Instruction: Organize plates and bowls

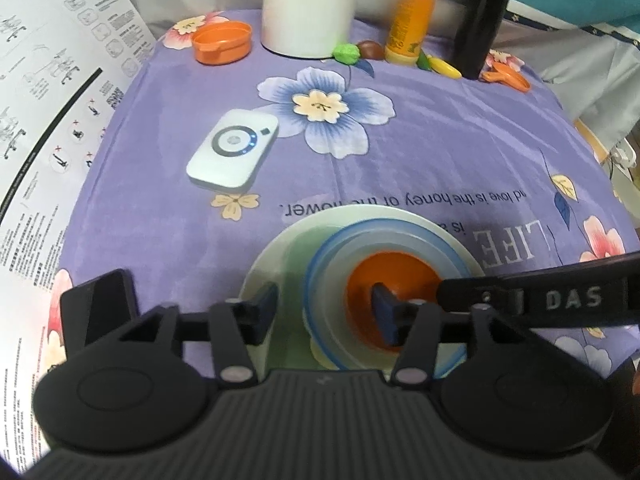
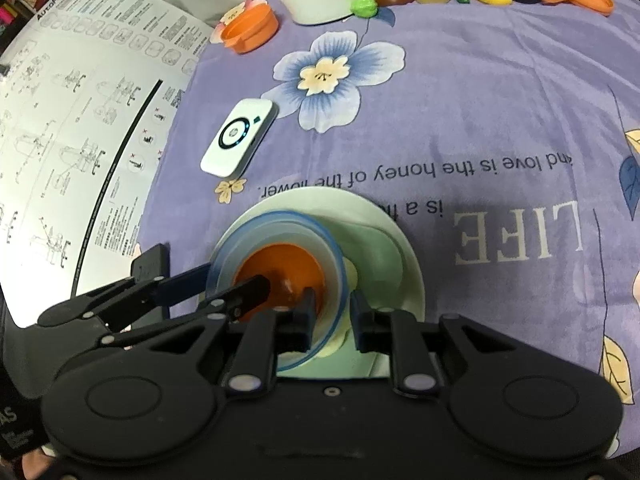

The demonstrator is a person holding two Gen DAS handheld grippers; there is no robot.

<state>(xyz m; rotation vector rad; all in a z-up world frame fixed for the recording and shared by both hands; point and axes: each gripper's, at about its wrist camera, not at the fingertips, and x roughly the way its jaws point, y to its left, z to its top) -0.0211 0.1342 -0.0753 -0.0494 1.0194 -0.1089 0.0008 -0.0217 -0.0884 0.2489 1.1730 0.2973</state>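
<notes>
A pale green plate (image 1: 280, 248) (image 2: 384, 236) lies on the purple flowered cloth. On it stands a translucent blue-rimmed bowl (image 1: 344, 240) (image 2: 280, 228) with a small orange bowl (image 1: 396, 268) (image 2: 280, 268) nested inside. My left gripper (image 1: 324, 312) is open, straddling the blue bowl's left wall, one finger inside the orange bowl. My right gripper (image 2: 332, 320) is open, straddling the blue bowl's right wall. Each gripper shows in the other's view, the right one at the right (image 1: 520, 300) and the left one at the left (image 2: 200, 296).
A white remote-like device (image 1: 232, 154) (image 2: 240, 136) lies beyond the plate. An orange dish (image 1: 222, 42) (image 2: 250, 28), a white cylinder (image 1: 308, 4), toy foods, an orange bottle (image 1: 412, 20) and a black cylinder (image 1: 484, 20) stand at the back. A printed instruction sheet (image 2: 72, 120) covers the left.
</notes>
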